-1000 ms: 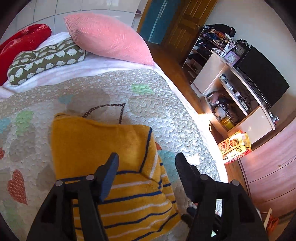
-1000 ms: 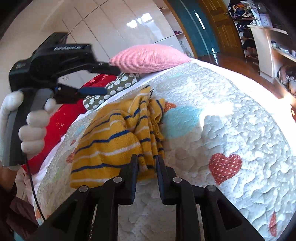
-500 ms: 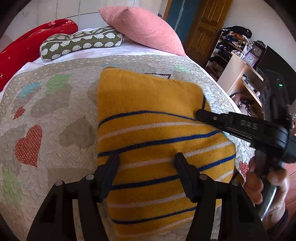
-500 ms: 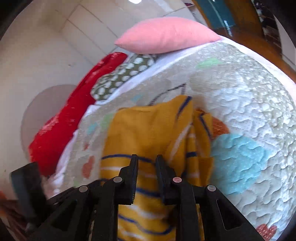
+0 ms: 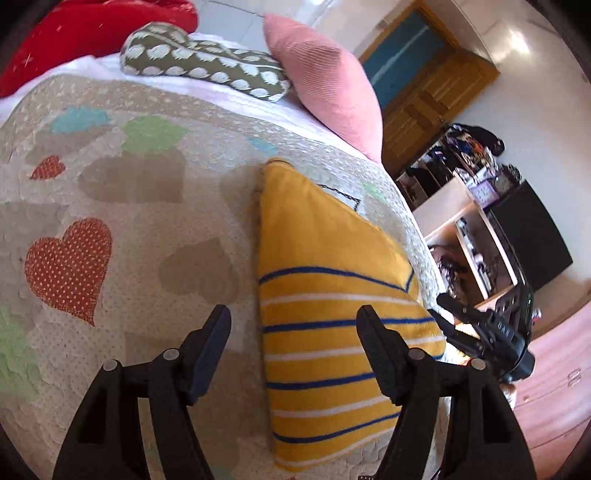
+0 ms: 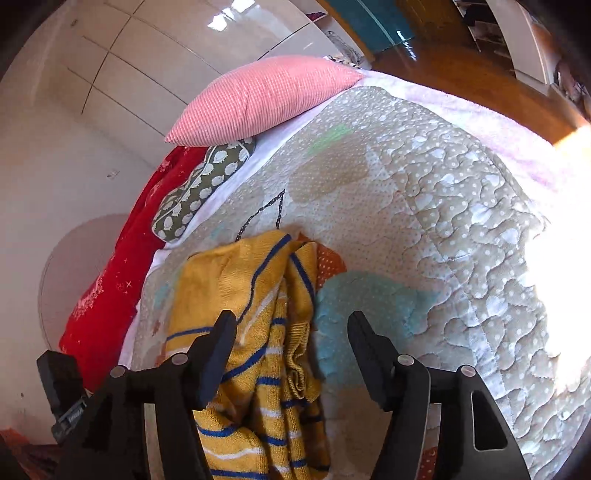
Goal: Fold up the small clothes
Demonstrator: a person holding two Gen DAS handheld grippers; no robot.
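A yellow knitted sweater (image 5: 325,314) with blue and white stripes lies folded on the quilted bedspread (image 5: 129,206). My left gripper (image 5: 293,325) is open and empty, its fingers held above the sweater's left edge. The right gripper (image 5: 480,328) shows at the sweater's far right side in the left wrist view. In the right wrist view the sweater (image 6: 255,332) lies with a bunched fold along its right side. My right gripper (image 6: 291,332) is open and empty just above it. The left gripper's body (image 6: 62,391) shows at the lower left.
A pink pillow (image 5: 325,77), a green patterned bolster (image 5: 207,66) and a red cushion (image 5: 85,33) lie at the head of the bed. A shelf unit with a dark TV (image 5: 528,236) stands beyond the bed's right edge, over wooden floor (image 6: 461,77).
My right gripper has opened and let go of the sweater. My left gripper has shifted left, from over the sweater's middle to its left edge. The sweater now lies flat and folded.
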